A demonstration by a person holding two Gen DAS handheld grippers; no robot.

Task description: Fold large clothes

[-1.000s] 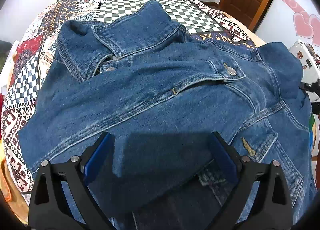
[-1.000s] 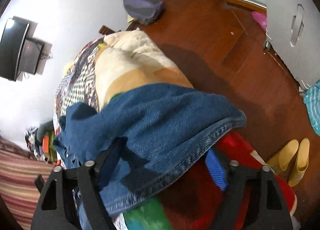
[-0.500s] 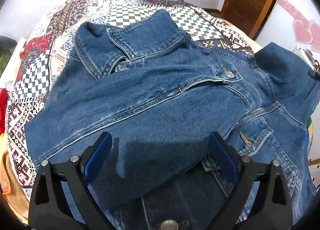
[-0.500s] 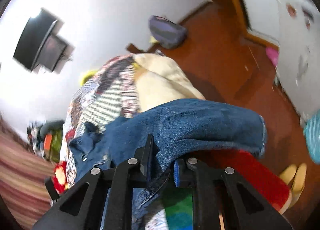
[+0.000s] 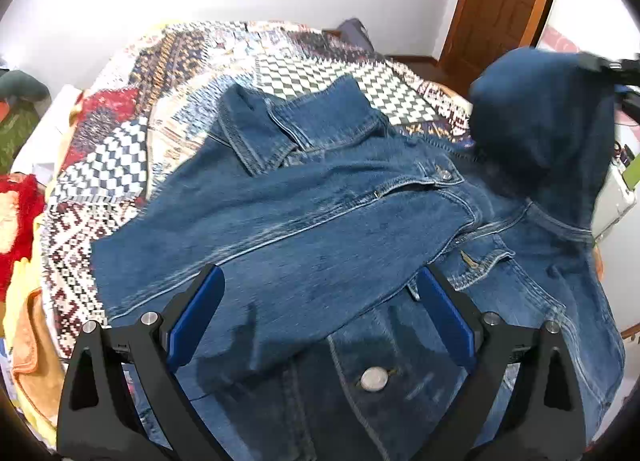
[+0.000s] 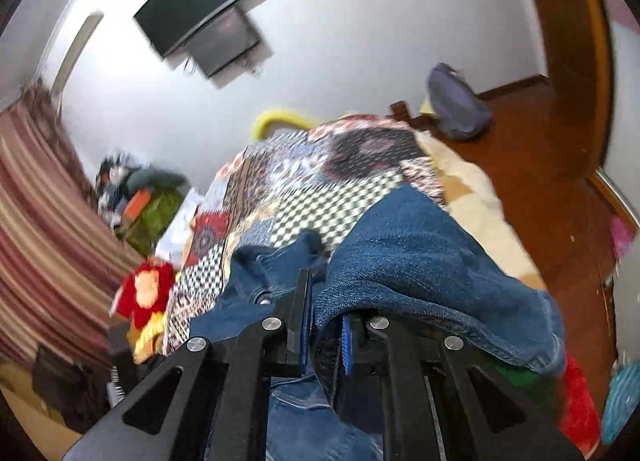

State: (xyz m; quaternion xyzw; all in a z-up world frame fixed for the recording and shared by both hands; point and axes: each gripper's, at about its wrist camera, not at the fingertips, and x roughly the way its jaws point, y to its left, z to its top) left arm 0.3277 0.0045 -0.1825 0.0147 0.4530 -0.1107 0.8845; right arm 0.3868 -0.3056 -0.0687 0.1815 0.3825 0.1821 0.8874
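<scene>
Our right gripper (image 6: 325,335) has its blue-padded fingers (image 6: 305,325) pinched together on a fold of the denim jacket (image 6: 420,269), the cloth bunching up between the pads and draping over the right-hand finger. From the left wrist view we see that same raised part of the jacket, a sleeve (image 5: 540,121), lifted high at the right edge of the bed, with the dark tip of the right gripper just showing beside it.

Our left gripper (image 5: 318,313) holds its fingers (image 5: 196,315) spread wide apart, gripping nothing, poised just above the lower front of the jacket; whether the pads touch the cloth we cannot tell. Between them lies the other sleeve (image 5: 280,229), folded across the jacket's chest, and a metal button (image 5: 374,378) sits near the hem below.

The jacket (image 5: 360,201) lies front up on a patchwork bedspread (image 5: 132,141), its collar (image 5: 288,121) pointing towards the far wall. Farther out we see a wall-mounted television (image 6: 204,13), a wooden door (image 5: 500,5), a purple bag (image 6: 456,105) on the wooden floor (image 6: 532,165), and a red and yellow cloth (image 6: 146,293) at the left side of the bed.
</scene>
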